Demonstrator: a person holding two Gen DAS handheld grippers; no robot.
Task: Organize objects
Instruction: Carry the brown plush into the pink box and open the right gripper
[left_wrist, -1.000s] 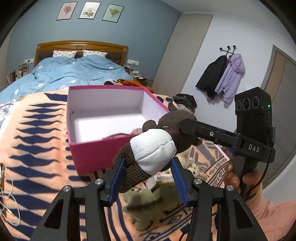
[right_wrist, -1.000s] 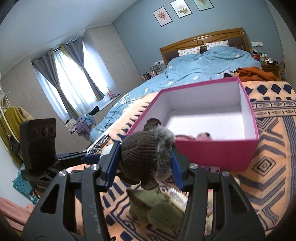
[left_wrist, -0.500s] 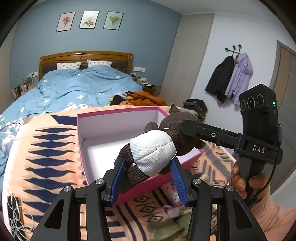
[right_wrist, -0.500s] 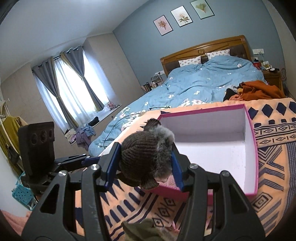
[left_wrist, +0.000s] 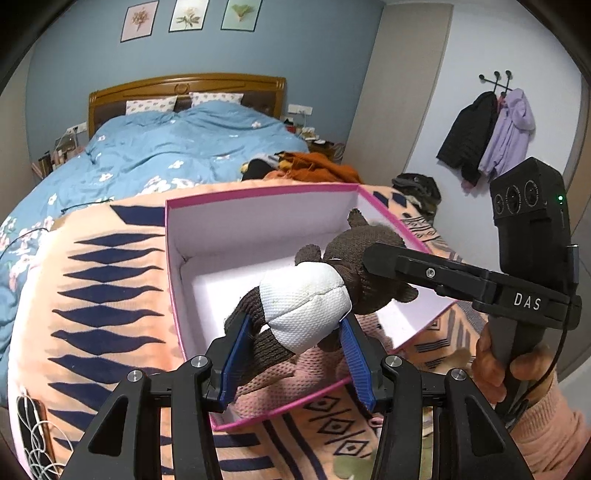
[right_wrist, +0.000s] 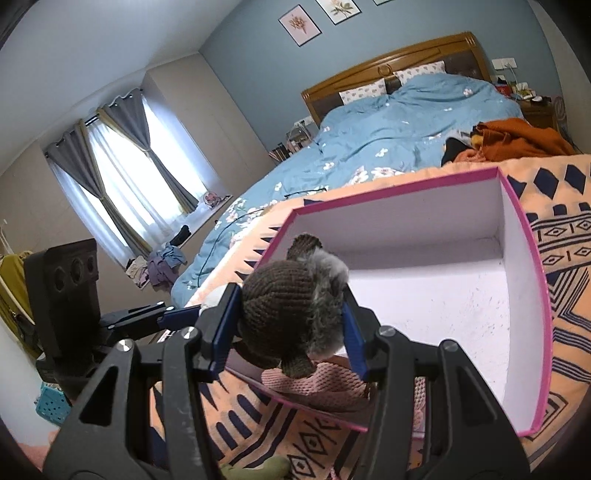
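Observation:
Both grippers hold one brown knitted plush toy with a white belly (left_wrist: 306, 310) over the near edge of an open pink box (left_wrist: 258, 192) with a white inside. My left gripper (left_wrist: 297, 356) is shut on the toy's white body. My right gripper (right_wrist: 291, 326) is shut on the toy's brown head (right_wrist: 280, 306). The right gripper also shows in the left wrist view (left_wrist: 384, 258), clamped on the head. A pink knitted item (right_wrist: 317, 380) lies in the box's near corner under the toy. The box (right_wrist: 532, 236) rests on an orange patterned blanket (left_wrist: 103, 295).
A green plush (right_wrist: 255, 469) lies on the blanket in front of the box. A bed with a blue duvet (left_wrist: 177, 147) stands behind. A white cable (left_wrist: 33, 435) lies at the blanket's left edge. Jackets (left_wrist: 491, 133) hang on the right wall.
Both grippers have carried the plush toy up and forward, from above the blanket in front of the box to over the box's near edge. The grip on it is unchanged.

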